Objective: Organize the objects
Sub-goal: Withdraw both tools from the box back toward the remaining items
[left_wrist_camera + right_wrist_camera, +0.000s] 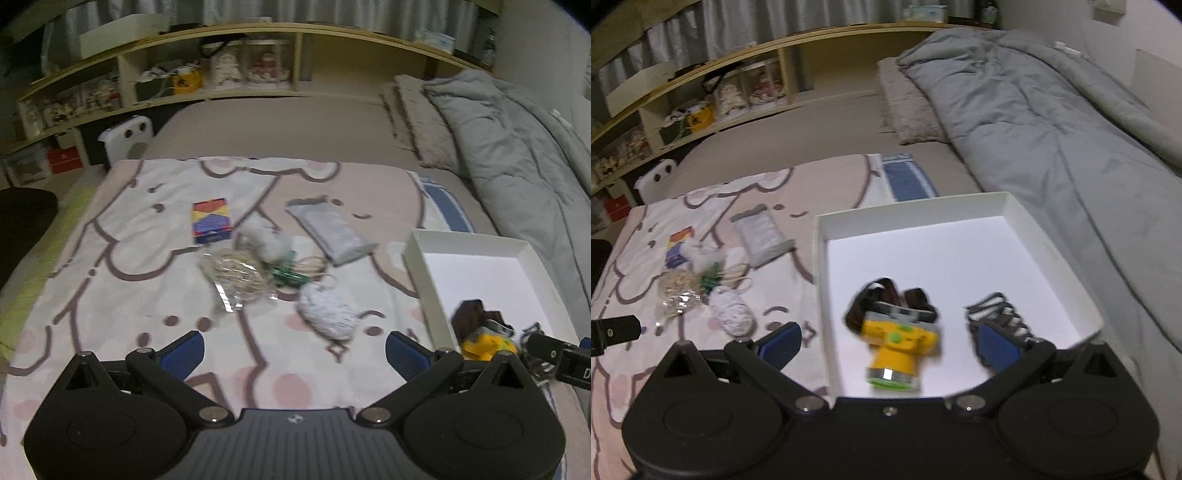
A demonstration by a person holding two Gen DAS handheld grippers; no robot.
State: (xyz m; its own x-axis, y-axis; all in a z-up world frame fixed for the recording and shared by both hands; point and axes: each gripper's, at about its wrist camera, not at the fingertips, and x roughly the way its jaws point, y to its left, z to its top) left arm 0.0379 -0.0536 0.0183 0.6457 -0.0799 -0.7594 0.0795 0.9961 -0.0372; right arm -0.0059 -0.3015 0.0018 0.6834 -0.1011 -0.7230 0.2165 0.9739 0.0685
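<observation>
We are looking along two hand-held grippers over a bed covered with a patterned blanket (110, 280). The left gripper (293, 349) hangs with its jaws spread wide and nothing between them. The right gripper (888, 341) is also spread wide and empty, poised over a white tray (1052, 251). Inside the tray lie a yellow headlamp (897, 347) and a striped black-and-white item (997, 314), which the blur keeps us from identifying. Still loose on the blanket, well apart from the tray, are a white yarn ball (327, 314), a clear bag of rubber bands (232, 275), a colourful card box (211, 220) and a grey pouch (328, 229). The tangled cluster could snag, so we may drag neighbours along. The soft bedding may tip the tray.
</observation>
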